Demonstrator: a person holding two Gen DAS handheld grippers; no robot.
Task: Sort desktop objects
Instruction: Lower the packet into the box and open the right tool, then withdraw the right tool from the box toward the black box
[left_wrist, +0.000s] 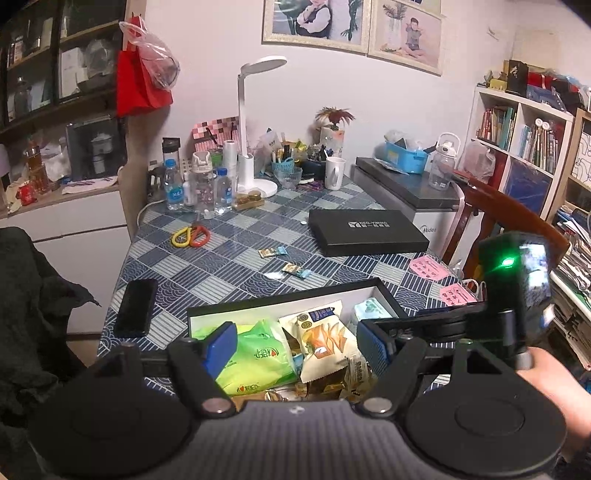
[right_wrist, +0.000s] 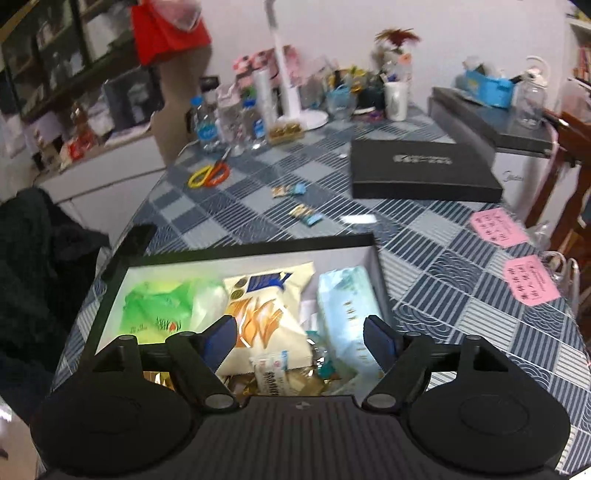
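Right wrist view showed my right tool (right_wrist: 301, 341) spread and empty above the open black snack-filled box (right_wrist: 236, 250); my left tool (left_wrist: 295, 345) gaped likewise. Beyond, two small wrapped candies (right_wrist: 304, 215) lay on the checked tabletop (right_wrist: 443, 258).

Two wrist fisheyes, both looking forward over the near edge of the counter toward the back wall.

The left wrist view sits low and close behind the left tool (left_wrist: 295, 341), just above the open box (left_wrist: 258, 301) of snack packs, facing the wall with the desk lamp (left_wrist: 255, 122); at its right edge it catches the right tool's body (left_wrist: 517, 280), so that camera lies just to its right. The right wrist view looks from slightly higher, tilted down more into the same open box (right_wrist: 240, 245) past the right tool (right_wrist: 301, 341). Both share the box, the black lid (left_wrist: 367, 230), the scissors (left_wrist: 190, 236) and the checked counter (left_wrist: 229, 258).
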